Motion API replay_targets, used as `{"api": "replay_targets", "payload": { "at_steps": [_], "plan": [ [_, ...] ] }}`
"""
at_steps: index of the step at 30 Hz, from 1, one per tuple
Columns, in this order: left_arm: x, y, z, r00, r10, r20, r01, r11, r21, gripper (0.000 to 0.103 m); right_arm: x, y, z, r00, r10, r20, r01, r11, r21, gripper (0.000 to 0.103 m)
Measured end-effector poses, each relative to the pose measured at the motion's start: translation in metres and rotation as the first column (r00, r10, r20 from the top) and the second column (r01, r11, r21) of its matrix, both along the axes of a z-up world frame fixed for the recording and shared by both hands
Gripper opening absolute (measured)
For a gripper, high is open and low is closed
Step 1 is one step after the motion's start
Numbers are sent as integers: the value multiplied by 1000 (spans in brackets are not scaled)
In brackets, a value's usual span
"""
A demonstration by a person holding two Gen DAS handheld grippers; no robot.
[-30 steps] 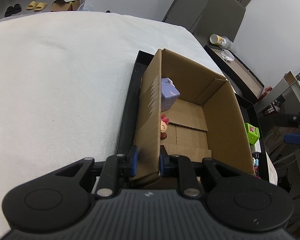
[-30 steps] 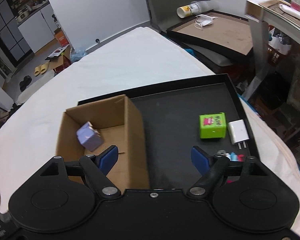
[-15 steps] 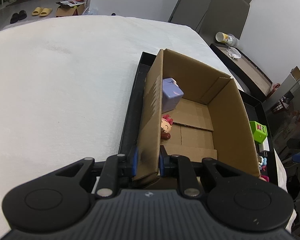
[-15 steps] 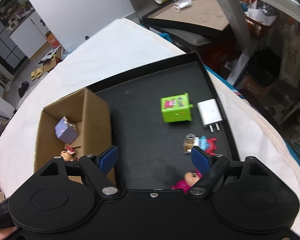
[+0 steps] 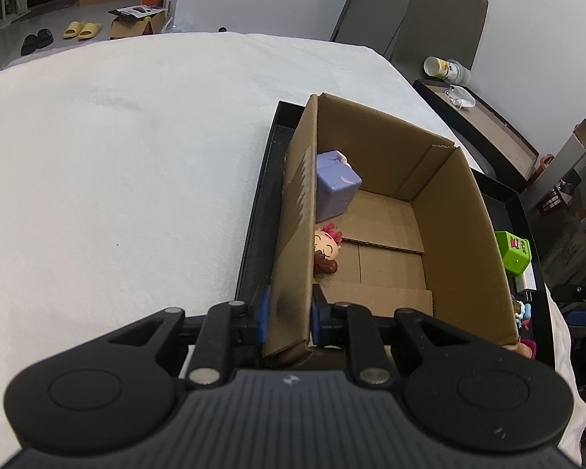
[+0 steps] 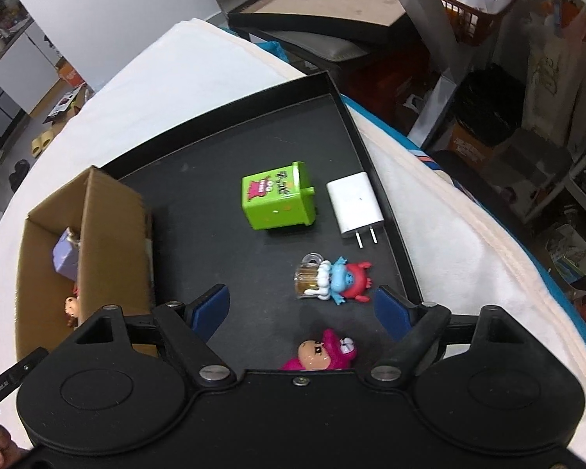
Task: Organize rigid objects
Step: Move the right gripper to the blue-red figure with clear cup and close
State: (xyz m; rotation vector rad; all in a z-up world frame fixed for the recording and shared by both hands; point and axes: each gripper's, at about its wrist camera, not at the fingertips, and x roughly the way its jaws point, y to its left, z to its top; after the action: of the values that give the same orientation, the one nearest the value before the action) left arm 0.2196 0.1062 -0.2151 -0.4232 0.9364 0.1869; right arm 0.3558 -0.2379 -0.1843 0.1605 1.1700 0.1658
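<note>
My left gripper (image 5: 289, 316) is shut on the near left wall of an open cardboard box (image 5: 461, 226) that stands on a black tray (image 6: 222, 179). Inside the box lie a purple cube (image 5: 334, 183) and a small doll figure (image 5: 326, 252). My right gripper (image 6: 302, 308) is open and empty above the tray. Under it lie a pink figure (image 6: 322, 353) and a blue and red figure with a clear mug (image 6: 332, 279). Farther off are a green toy box (image 6: 279, 201) and a white charger (image 6: 355, 203). The cardboard box also shows in the right wrist view (image 6: 109, 226).
The tray rests on a white cloth-covered surface (image 5: 117, 148). A low dark table (image 6: 332, 4) with a cup and a mask stands beyond it. Cluttered shelves and an orange basket (image 6: 476, 11) stand to the right.
My right gripper has swung right and tilted down over the tray, so the small figures have come into view. My left gripper keeps its hold on the box wall.
</note>
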Motion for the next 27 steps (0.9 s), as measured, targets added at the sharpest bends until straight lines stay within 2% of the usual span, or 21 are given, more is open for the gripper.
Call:
{"api": "replay_targets", "payload": {
  "at_steps": [5,23,26,27],
  "plan": [
    [4,-1,-2,1000,-1,-16,1,1000,7,18,6,-5,-10,1000,-10,-22,11,1000,14,82],
    [9,-2,-5,1000,10,-23,-10,1000,5,17,29,9,-48,997,-6,-77,-2,995,-100,79],
    [9,-2,-5,1000,7,-22,-7,1000,10,17,28,13,-51,997,0,-80,-9,994,-112,72],
    [9,-2,-5,1000,7,-22,-7,1000,9,17,28,14,-53,996,0,-86,-11,993,-117,67]
  ]
}}
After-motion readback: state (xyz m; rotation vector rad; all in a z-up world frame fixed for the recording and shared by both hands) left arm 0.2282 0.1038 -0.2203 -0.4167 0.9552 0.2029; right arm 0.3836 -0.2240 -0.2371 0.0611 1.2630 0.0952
